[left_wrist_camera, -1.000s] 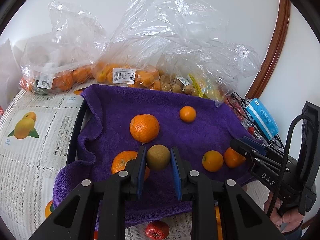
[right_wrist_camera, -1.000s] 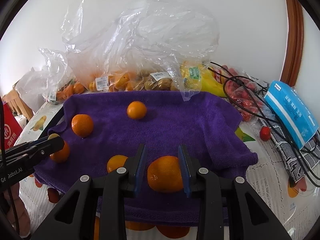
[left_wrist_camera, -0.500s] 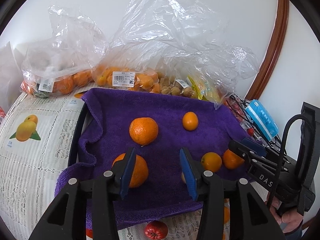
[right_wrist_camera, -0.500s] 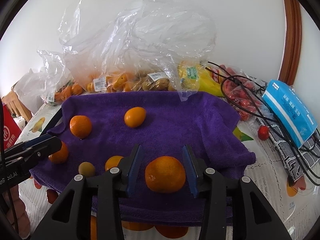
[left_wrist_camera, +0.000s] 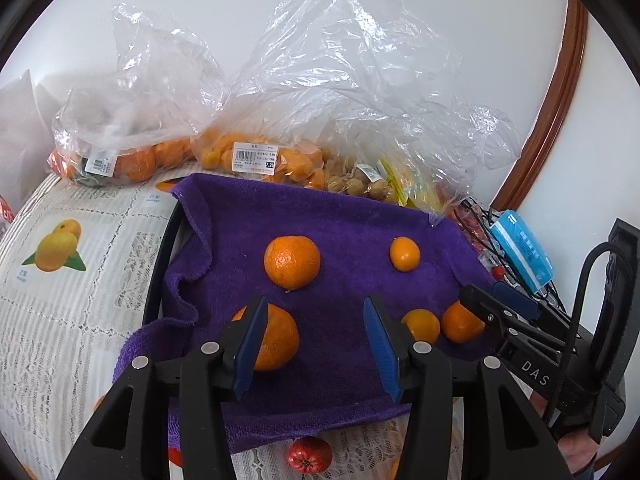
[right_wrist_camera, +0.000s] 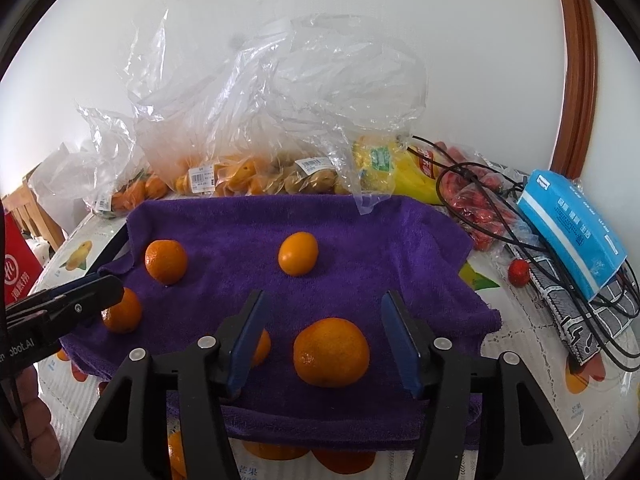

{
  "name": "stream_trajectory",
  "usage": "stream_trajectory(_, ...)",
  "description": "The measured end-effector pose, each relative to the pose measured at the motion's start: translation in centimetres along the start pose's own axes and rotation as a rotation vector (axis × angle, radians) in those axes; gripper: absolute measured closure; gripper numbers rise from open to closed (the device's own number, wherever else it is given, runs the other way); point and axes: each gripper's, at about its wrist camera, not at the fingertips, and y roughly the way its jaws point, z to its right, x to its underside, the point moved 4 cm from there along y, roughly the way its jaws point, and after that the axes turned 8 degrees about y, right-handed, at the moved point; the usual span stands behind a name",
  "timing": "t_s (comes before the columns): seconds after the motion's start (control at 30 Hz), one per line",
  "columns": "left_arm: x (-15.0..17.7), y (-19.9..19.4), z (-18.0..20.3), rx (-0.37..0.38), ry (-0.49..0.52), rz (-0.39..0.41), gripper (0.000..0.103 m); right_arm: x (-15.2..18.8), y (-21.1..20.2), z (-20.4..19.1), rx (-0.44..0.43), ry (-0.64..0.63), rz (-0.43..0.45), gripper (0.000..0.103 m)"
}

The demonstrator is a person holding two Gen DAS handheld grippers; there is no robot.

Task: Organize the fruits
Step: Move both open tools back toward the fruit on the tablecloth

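Observation:
A purple towel (left_wrist_camera: 340, 220) (right_wrist_camera: 360, 232) covers a tray and carries several oranges. My left gripper (left_wrist_camera: 314, 340) is open and empty above its near edge, with an orange (left_wrist_camera: 276, 338) beside its left finger and a large orange (left_wrist_camera: 292, 262) farther back. My right gripper (right_wrist_camera: 326, 338) is open, its fingers standing either side of an orange (right_wrist_camera: 331, 352) that lies on the towel. A small orange (right_wrist_camera: 298, 253) sits mid-towel. The kiwi is hidden in both views.
Clear plastic bags of oranges and other fruit (left_wrist_camera: 260, 160) (right_wrist_camera: 240, 176) line the back by the wall. A blue tissue pack (right_wrist_camera: 572, 220) and black cables (right_wrist_camera: 500, 208) lie at the right. A red fruit (left_wrist_camera: 309, 454) sits on the tablecloth in front of the towel.
My left gripper opened and let go of the kiwi, then pulled back and opened wider. My right gripper opened off its orange, which now rests on the towel.

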Motion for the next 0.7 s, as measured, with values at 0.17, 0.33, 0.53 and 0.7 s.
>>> stream_trajectory(0.17,0.2,-0.6,0.3,-0.008,0.016,0.004,0.055,0.0,-1.5,-0.3,-0.003,0.007,0.042,0.04)
stream_trajectory(0.33,0.6,-2.1,0.2,-0.016,0.027,0.023,0.052,1.0,-3.2,-0.9,-0.003,0.003,0.034,0.04)
stream_trajectory(0.53,1.9,-3.3,-0.6,-0.018,0.035,0.015,0.051,2.4,-5.8,-1.7,-0.019,0.029,0.024,0.04)
stream_trajectory(0.7,3.1,-4.1,-0.7,-0.013,0.055,0.002,0.05,3.5,-7.0,-2.3,-0.021,0.055,0.014,0.04)
